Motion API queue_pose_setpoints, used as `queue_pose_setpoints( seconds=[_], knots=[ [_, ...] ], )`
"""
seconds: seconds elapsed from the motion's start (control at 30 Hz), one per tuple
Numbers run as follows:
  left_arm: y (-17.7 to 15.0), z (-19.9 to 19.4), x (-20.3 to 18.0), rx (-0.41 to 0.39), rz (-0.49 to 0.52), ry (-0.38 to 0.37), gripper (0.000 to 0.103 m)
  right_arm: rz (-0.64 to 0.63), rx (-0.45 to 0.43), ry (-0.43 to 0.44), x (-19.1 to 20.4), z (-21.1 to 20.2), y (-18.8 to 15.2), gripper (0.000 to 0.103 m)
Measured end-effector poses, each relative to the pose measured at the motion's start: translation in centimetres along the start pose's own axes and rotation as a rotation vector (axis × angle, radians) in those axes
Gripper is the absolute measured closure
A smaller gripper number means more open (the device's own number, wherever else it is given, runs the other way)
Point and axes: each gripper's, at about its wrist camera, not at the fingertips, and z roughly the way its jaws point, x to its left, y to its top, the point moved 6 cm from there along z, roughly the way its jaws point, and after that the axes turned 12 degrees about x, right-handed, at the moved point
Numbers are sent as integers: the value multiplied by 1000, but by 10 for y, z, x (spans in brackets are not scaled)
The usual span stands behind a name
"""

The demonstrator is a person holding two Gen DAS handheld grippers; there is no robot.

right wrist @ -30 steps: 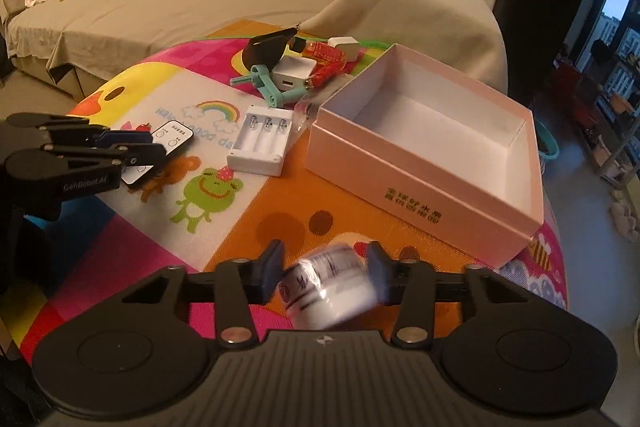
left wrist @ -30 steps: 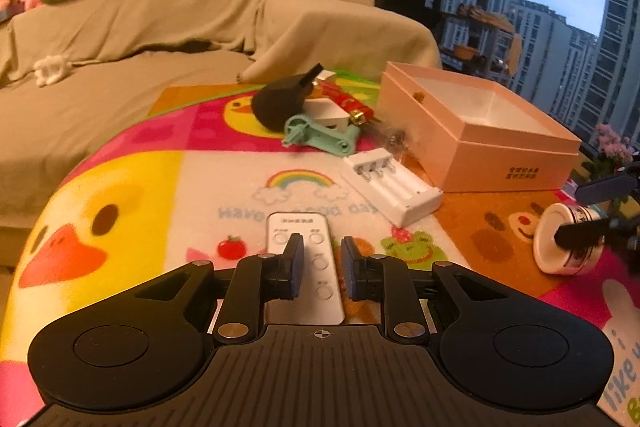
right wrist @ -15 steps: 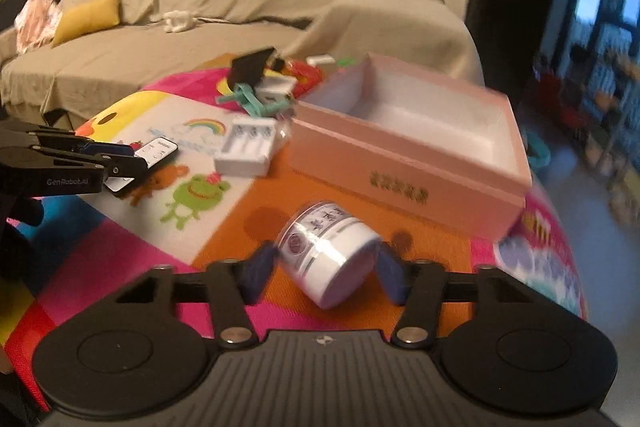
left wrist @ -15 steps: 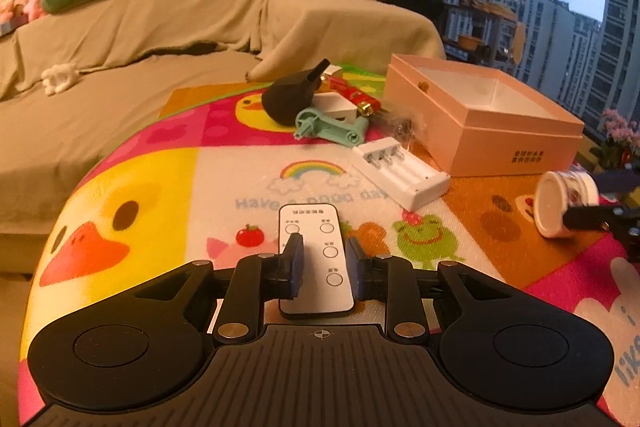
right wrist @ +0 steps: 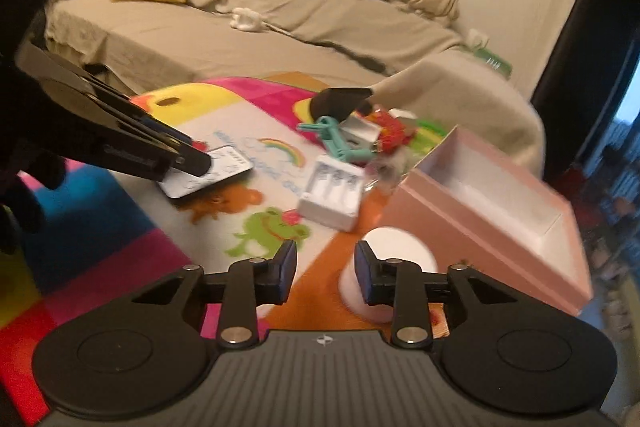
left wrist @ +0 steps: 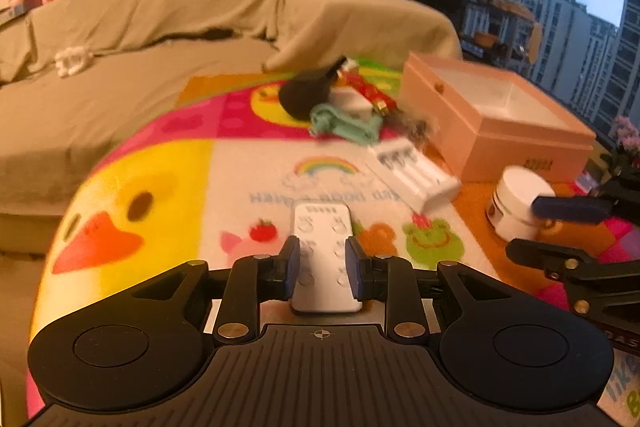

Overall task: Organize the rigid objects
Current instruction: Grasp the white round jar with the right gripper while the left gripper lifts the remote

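Note:
A white remote [left wrist: 322, 239] lies between the fingers of my left gripper [left wrist: 323, 267]. Its jaws are easing open, but both pads still touch the remote's long edges. In the right wrist view the remote [right wrist: 224, 171] is tilted up off the mat in that gripper [right wrist: 188, 155]. My right gripper [right wrist: 326, 273] is closing with nothing between its fingers. A white jar [right wrist: 404, 247] stands upright on the mat just behind its right finger. It sits beside the open pink box [right wrist: 500, 227]. From the left wrist view the jar [left wrist: 516, 195] is partly behind the right gripper [left wrist: 540, 231].
A white battery charger [right wrist: 332, 191] lies left of the box. Behind it a black blower [left wrist: 304, 95], a teal tool [left wrist: 344, 123] and small red and white items are piled. A sofa [left wrist: 160, 27] under a beige cover rings the colourful mat's far side.
The right gripper let go of the jar, which now stands upright by the box, then narrowed and swung left. The remote now sits between the left fingers, raised at one end.

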Motion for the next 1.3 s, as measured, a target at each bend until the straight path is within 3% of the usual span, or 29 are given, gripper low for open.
queue_pose_setpoints(
  seconds=[0.07, 0.13, 0.23, 0.27, 0.37, 0.43, 0.57, 0.67, 0.73, 0.77, 0.87, 1.03, 1.17, 1.3],
  knots=[
    [-2, 2, -8, -12, 39, 19, 65, 9, -11, -7, -1, -4, -4, 57],
    [-2, 3, -17, -6, 69, 13, 47, 25, -26, -16, -5, -10, -10, 52],
    [-2, 7, -25, 8, 99, 3, 30, 63, -35, -13, -15, -18, -15, 46],
    [-2, 8, -27, 10, 106, 1, 29, 79, -38, -13, -19, -20, -16, 42],
    [-1, 2, -27, -26, 91, -5, 31, 120, -40, -24, -28, -21, -18, 40],
    [1, -1, -23, -58, 96, 65, 33, 149, -35, -22, -33, -19, -19, 40],
    [4, 14, -8, 19, 34, 51, 33, 189, -18, 7, -38, -9, -18, 40],
    [4, 18, -10, 11, 63, 47, 36, 237, -9, 39, -45, 4, -7, 39],
    [2, 16, -13, -13, 88, 33, 59, 271, 9, 47, -50, 17, 0, 29],
    [1, 14, -14, -18, 101, 27, 59, 279, 28, 49, -53, 25, 2, 29],
    [-4, 8, -17, -8, 130, 26, 60, 283, 89, 35, -54, 39, 0, 48],
    [-7, -12, -38, -18, 190, -28, 60, 263, 52, 37, -63, 13, -17, 48],
    [22, -36, -71, -64, 233, -122, 60, 277, 3, 2, -87, -22, -39, 48],
    [82, -44, -118, -139, 312, -165, 60, 314, -53, -57, -113, -53, -57, 48]
  ],
)
